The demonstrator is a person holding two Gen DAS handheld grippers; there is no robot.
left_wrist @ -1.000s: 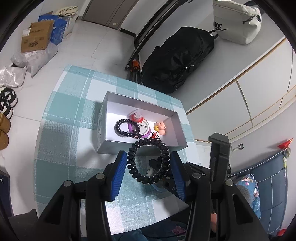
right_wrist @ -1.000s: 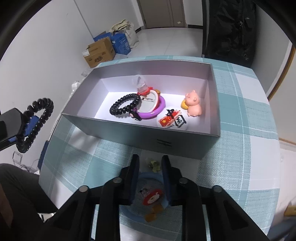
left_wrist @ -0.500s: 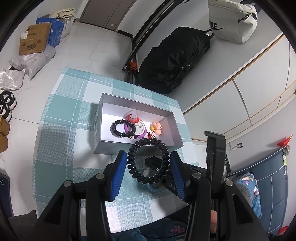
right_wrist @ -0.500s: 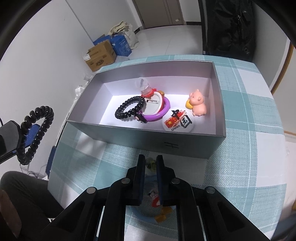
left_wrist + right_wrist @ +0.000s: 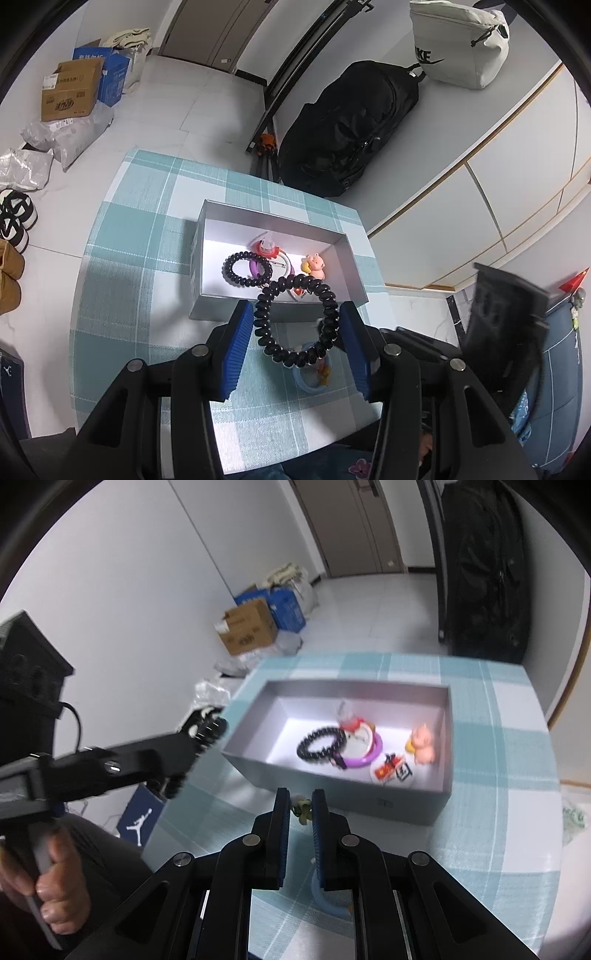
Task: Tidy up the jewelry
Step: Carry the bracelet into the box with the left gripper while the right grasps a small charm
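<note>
Since half a second ago the right tongs [image 5: 298,805] have pulled up and back from the surface [image 5: 498,746], and their view is now motion-blurred.

Left wrist view: left tongs [image 5: 297,332] clamped on a black spiral bracelet [image 5: 297,321], its loop stretched between the blue pads [image 5: 236,347], held in the air over the near wall of the grey box [image 5: 207,236]. Box sits on the teal checked surface [image 5: 129,266]. Inside: a second black spiral bracelet [image 5: 246,269] lying over a purple ring [image 5: 255,266], a red-and-clear piece [image 5: 266,246] behind it, a pink pig figure [image 5: 314,264] toward the right end. A light blue ring [image 5: 308,382] lies on the cloth near the tongs. Black backpack [image 5: 347,129] and white bag [image 5: 458,40] against the wall beyond.

Right wrist view: right tongs nearly together, narrow gap, a small pale yellowish charm [image 5: 302,808] between the tips; whether it is truly gripped, cannot tell. Round badge [image 5: 391,773] lies in the box [image 5: 406,808] beside the pig [image 5: 423,744]. Left tongs [image 5: 199,749] enter from the left, blurred, bracelet [image 5: 207,734] on them.
</note>
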